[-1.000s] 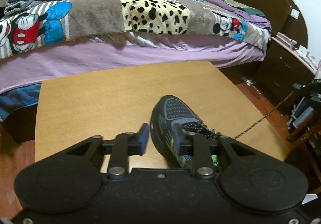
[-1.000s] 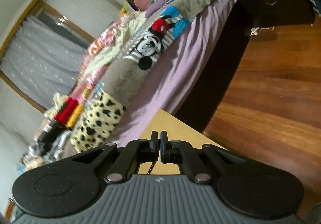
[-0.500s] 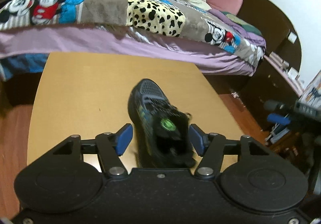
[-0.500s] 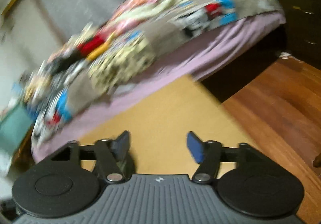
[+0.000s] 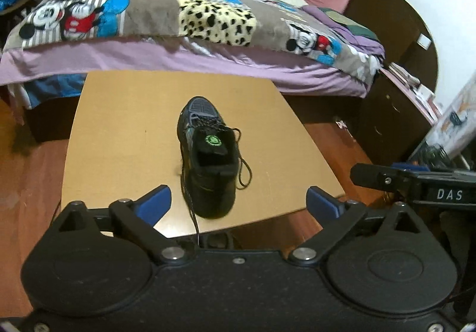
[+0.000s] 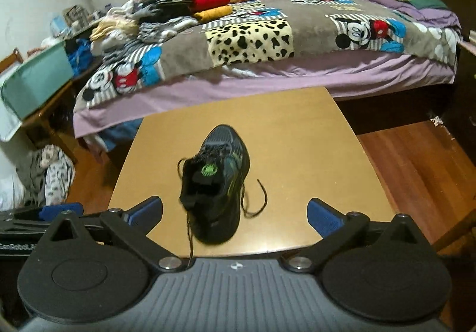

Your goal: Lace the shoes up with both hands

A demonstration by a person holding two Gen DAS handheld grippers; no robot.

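A black sneaker [image 5: 208, 159] with a green tongue logo stands on the light wooden table [image 5: 119, 138], toe pointing toward the bed. Its dark laces [image 5: 245, 171] lie slack: one loops to the shoe's right, the other trails over the table's near edge. My left gripper [image 5: 238, 198] hangs back and above the heel, jaws opening wide, with nothing gripped. In the right wrist view the sneaker [image 6: 217, 192] shows the same loose lace [image 6: 255, 201]. My right gripper [image 6: 235, 207] is also opening, and its blue pads touch nothing.
A bed [image 5: 208, 23] with a cartoon patchwork blanket and folded clothes [image 6: 208, 2] runs behind the table. A dark headboard and a nightstand [image 5: 392, 112] stand at the right. Wooden floor [image 6: 416, 168] surrounds the table. A green box [image 6: 38, 85] sits at the left.
Both grippers opened and drew back and up from the shoe. The lace that was stretched taut to the right now lies slack. The right wrist view rolled from tilted to level.
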